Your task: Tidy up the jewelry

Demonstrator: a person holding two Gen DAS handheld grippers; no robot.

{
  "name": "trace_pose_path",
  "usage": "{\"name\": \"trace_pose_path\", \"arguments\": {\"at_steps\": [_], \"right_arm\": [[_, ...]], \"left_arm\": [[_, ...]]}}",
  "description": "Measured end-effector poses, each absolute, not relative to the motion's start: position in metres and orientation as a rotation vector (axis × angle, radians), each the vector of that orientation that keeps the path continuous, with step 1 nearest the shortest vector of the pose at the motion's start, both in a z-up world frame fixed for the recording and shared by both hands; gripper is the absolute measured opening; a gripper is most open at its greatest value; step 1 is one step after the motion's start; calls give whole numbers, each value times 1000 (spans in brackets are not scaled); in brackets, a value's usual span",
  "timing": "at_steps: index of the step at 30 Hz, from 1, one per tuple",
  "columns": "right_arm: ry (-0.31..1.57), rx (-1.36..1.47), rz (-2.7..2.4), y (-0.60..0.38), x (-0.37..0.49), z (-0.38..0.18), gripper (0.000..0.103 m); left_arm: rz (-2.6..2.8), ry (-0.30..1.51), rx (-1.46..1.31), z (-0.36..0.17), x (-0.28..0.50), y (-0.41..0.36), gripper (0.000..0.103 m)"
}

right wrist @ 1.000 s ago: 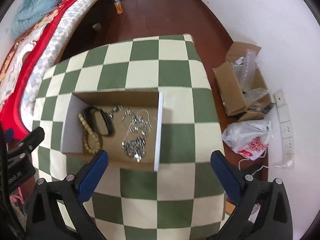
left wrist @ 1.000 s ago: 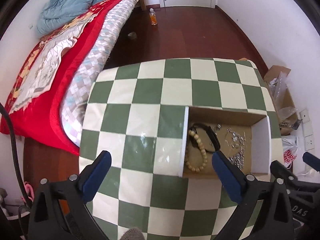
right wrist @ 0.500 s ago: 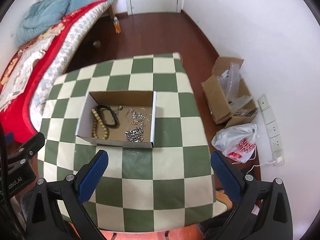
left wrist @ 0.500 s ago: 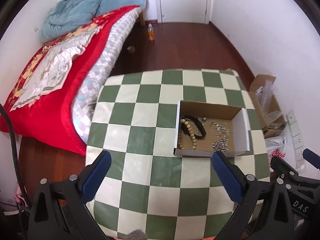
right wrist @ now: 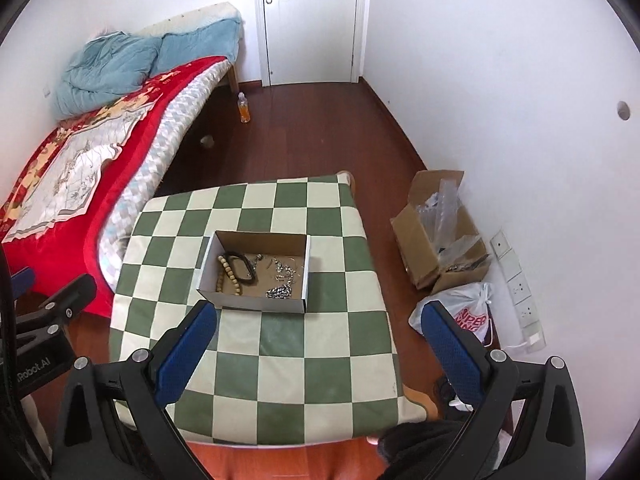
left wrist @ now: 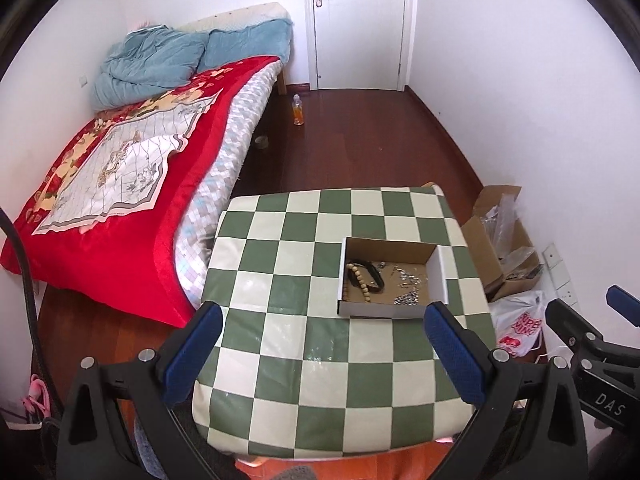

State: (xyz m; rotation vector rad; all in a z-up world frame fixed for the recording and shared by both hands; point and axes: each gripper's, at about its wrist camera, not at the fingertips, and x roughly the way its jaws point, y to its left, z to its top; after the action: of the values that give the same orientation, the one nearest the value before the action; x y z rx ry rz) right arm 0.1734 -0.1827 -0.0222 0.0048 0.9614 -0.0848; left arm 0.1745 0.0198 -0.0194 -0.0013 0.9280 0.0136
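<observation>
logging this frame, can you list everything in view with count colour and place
table: 1, green and cream checked cloth, centre
box: 1, white outside, brown inside, on table
bead bracelet: 1, tan, box left
band: 1, black, beside beads
chains: a tangle, silver, box right
bed: 1, red cover, left
bottle: 1, orange, floor
carton: 1, brown, right wall
bag: 1, white, by carton
left gripper: blue jaws apart, empty
right gripper: blue jaws apart, empty

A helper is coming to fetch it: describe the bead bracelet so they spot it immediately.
On the green-and-cream checkered table sits an open cardboard box. At its left end lies the bead bracelet, a string of round tan beads, partly overlapped by a black band, unlike the silvery chains to its right.
</observation>
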Motion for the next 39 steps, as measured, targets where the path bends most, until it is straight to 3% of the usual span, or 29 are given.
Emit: {"name": "trace_pose_path", "arguments": {"at_steps": [12, 39], "right_arm": [[950, -11, -73, -182, 160, 20, 103], [951, -23, -70, -179, 171, 21, 103]], "left_arm": [[4, 946, -32, 15, 156, 19, 103], [34, 937, -28, 17, 164, 26, 103]]}}
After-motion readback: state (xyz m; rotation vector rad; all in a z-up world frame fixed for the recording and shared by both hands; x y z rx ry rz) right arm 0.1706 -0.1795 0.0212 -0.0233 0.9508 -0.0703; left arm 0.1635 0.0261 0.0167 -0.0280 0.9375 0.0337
